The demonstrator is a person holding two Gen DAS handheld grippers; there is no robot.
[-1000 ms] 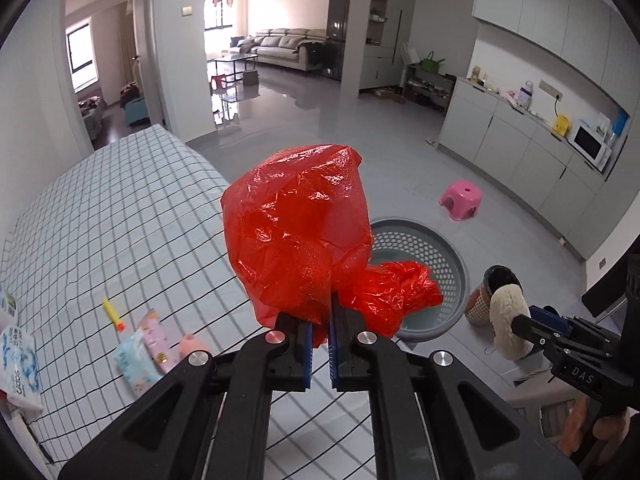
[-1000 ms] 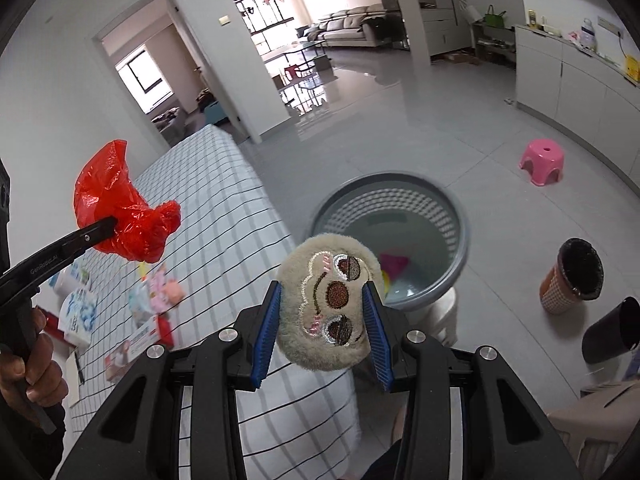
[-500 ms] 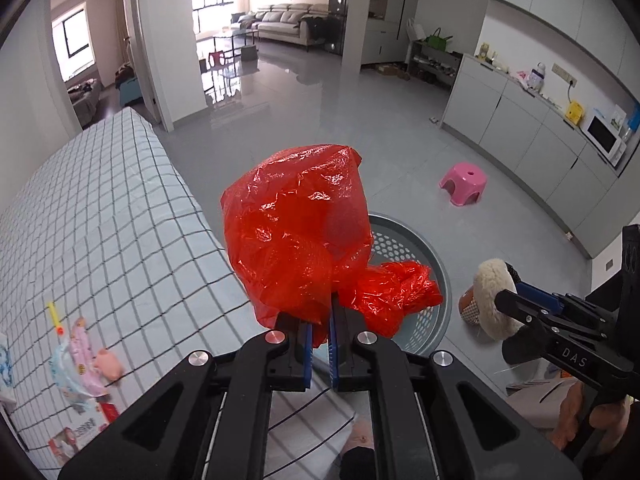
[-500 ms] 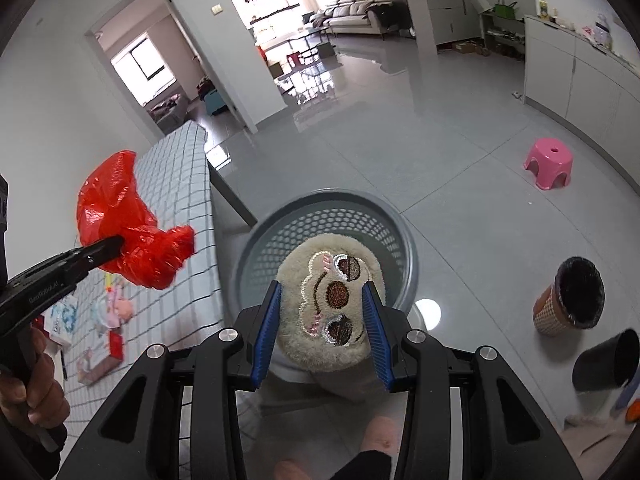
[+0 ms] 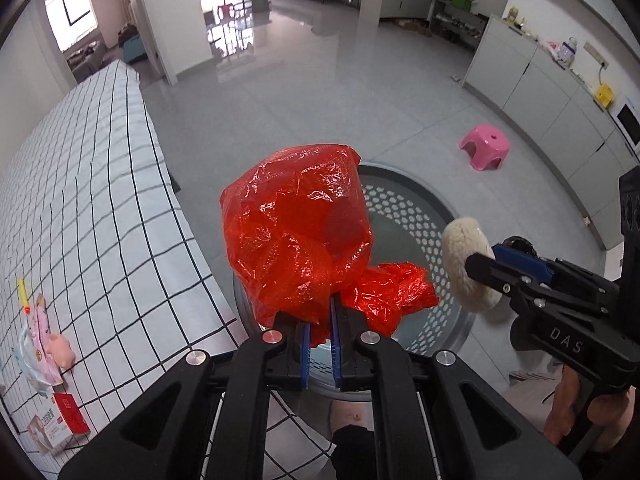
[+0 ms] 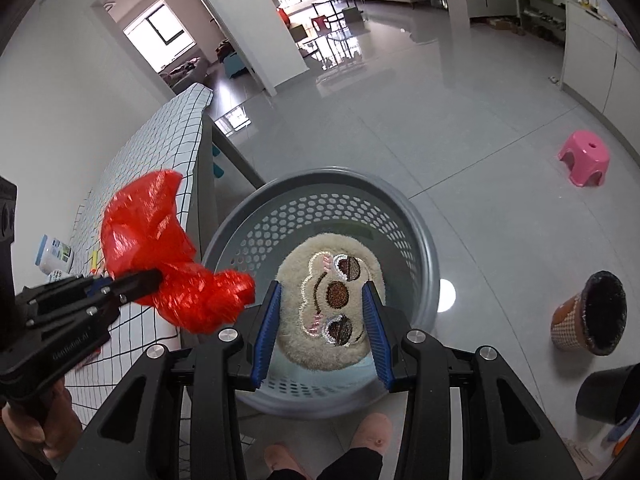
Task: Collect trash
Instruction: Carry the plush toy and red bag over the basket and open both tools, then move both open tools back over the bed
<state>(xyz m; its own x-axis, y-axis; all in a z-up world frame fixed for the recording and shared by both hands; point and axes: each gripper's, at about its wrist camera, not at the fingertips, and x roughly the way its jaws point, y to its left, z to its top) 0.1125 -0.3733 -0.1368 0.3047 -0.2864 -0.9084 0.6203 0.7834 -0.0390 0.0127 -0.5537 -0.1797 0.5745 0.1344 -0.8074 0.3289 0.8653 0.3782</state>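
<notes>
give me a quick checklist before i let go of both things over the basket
1. Left tool shut on the red bag: ok.
2. Right tool shut on the plush toy: ok.
3. Plush toy over the grey basket opening: ok.
4. Red bag over the opening: not ok in the right wrist view, where it hangs at the rim on the table side; the left view suggests overlap.
5. Room inside the basket: cannot tell, the held things hide its floor.
6. Feet clear of the drop: ok, outside the basket.
</notes>
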